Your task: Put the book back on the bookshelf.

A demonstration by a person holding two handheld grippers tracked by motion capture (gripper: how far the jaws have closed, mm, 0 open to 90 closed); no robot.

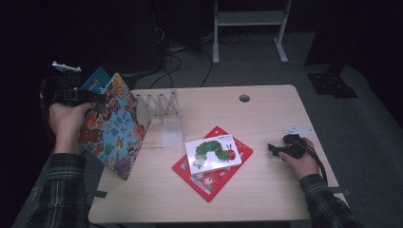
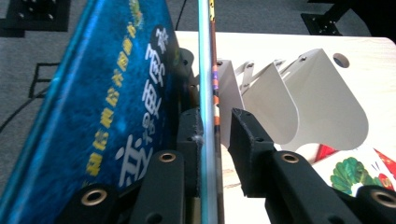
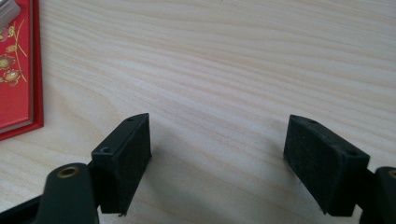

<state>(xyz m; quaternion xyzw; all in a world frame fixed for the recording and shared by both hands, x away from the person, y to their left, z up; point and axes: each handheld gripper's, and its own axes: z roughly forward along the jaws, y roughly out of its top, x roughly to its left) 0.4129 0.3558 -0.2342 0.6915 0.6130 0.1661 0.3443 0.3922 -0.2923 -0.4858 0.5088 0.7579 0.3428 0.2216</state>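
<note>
A colourful picture book [image 1: 114,128] hangs tilted over the table's left edge, with a blue book [image 1: 96,78] right behind it. My left gripper [image 1: 95,99] is shut on their upper edge. In the left gripper view the book's thin edge [image 2: 208,93] runs between the jaws of my left gripper [image 2: 212,135]; the blue cover [image 2: 107,116] fans out to the left. A white metal book rack [image 1: 161,111] [image 2: 303,98] stands just beyond. My right gripper [image 1: 271,148] [image 3: 217,158] rests open on the bare tabletop [image 3: 233,70] at the right, holding nothing.
A white caterpillar book [image 1: 212,153] [image 2: 355,175] lies on a red book [image 1: 214,183] [image 3: 16,70] at the table's middle. A cable hole [image 1: 244,98] sits near the far edge. White desk legs [image 1: 247,19] and floor cables stand behind.
</note>
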